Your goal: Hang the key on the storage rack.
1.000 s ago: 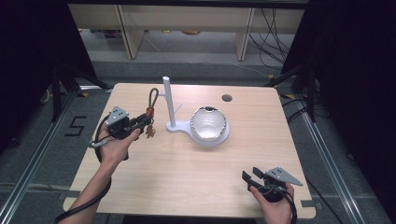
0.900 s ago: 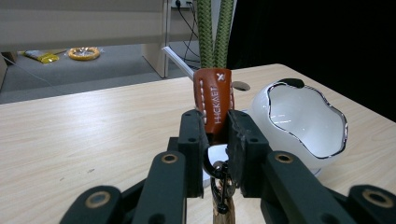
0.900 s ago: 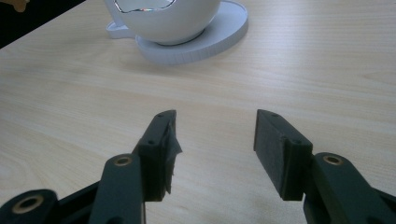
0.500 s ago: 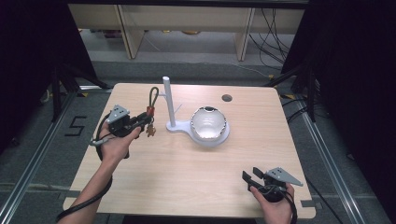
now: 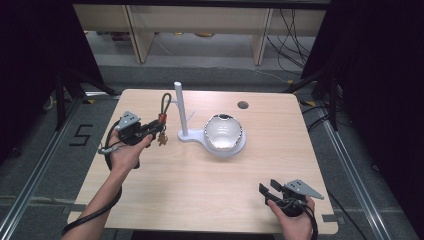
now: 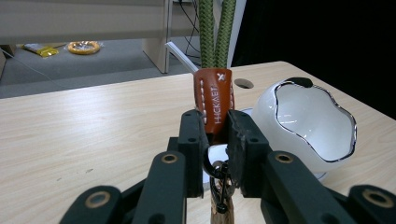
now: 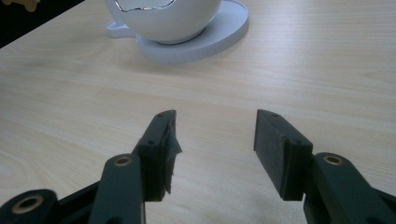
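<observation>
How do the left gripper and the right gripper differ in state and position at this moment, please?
The left gripper is shut on the keychain, clamping its orange leather tab; the right gripper is open and holds nothing. The left gripper is raised near the white stand; the right gripper sits low at the table's near edge. Both have black jaws.

Wooden table (image 5: 210, 175) with a cable hole (image 5: 243, 105) far right, shelving legs (image 5: 135, 30) and cables (image 5: 295, 30) on the floor beyond.
</observation>
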